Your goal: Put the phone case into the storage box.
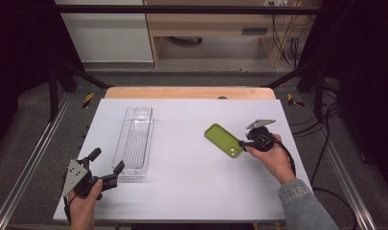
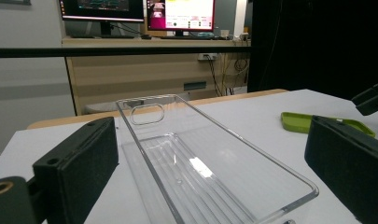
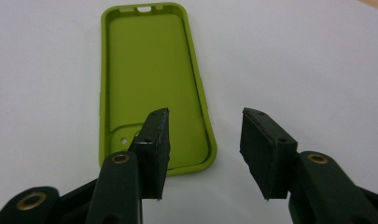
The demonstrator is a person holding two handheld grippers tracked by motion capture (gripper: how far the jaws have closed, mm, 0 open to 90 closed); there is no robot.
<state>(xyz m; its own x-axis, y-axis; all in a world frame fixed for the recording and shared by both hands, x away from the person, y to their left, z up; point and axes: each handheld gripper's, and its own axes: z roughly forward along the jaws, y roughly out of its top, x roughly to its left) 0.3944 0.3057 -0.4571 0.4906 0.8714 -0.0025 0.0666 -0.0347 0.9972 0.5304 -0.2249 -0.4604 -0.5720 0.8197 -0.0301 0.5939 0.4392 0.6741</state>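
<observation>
White sheeting covers the table [image 1: 191,191] I am working over, with a wooden edge at its far side and dark curtains to either hand; beyond it I see pale wooden furniture, and the left gripper view catches lit monitors on a desk.

My right gripper [image 1: 243,143] sits at the near corner of a lime-green soft phone case [image 1: 224,140], which lies flat, hollow side up, on the right half of the table. In the right gripper view its jaws stand partly apart: one black pad [image 3: 154,147] hangs over the case's camera-hole end, the other is out over bare white surface, so the case's side wall lies between them. I see no pad pressing on the case, though I cannot tell whether the pad over it touches.

My left gripper [image 1: 107,167] rests near the front left, jaws spread wide with nothing pinched. It points along a clear, long rectangular plastic tray [image 1: 134,139] with a ribbed floor, just beyond its jaws, well apart from the case.
</observation>
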